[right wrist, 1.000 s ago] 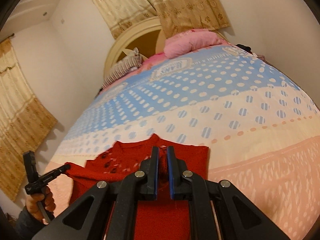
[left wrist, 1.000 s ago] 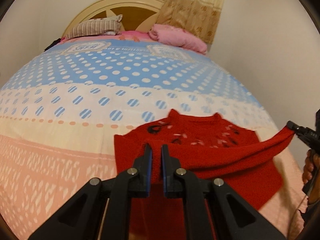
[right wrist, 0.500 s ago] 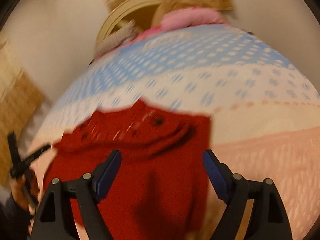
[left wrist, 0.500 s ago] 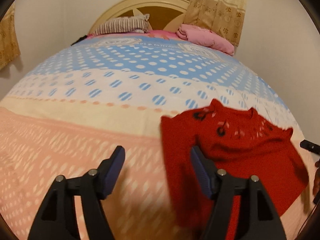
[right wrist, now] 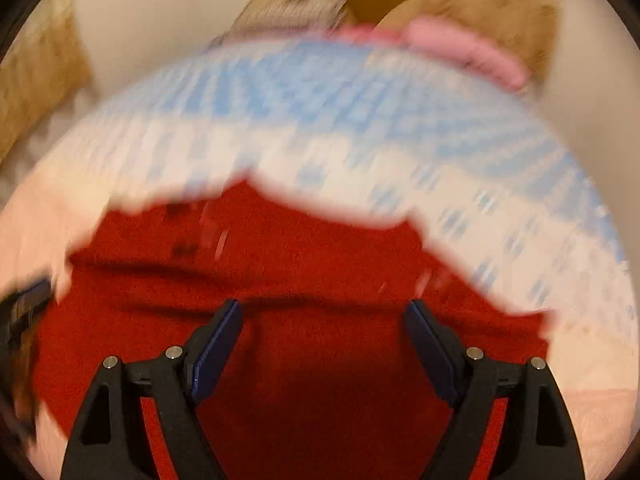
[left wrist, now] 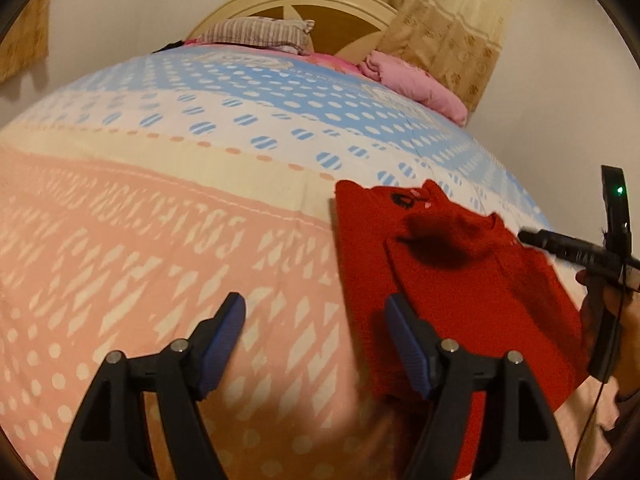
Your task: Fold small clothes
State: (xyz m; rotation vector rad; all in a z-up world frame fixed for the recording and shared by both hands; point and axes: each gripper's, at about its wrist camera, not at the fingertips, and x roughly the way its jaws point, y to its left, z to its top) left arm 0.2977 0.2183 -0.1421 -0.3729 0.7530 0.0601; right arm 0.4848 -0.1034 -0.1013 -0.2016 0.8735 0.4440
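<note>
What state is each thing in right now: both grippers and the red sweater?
left gripper: open, holding nothing, over the bedspread beside the sweater.
right gripper: open, holding nothing, over the sweater.
red sweater: released, lying on the bedspread, a layer folded across its body.

Both wrist views low over bed [left wrist: 160, 208], facing headboard [left wrist: 304, 4]; share sweater [right wrist: 320, 280].

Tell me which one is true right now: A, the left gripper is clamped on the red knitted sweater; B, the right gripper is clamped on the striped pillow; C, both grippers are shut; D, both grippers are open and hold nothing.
D: the left gripper and the right gripper both show wide-spread fingers with nothing between them, and the red knitted sweater lies loose on the patterned bedspread.
</note>
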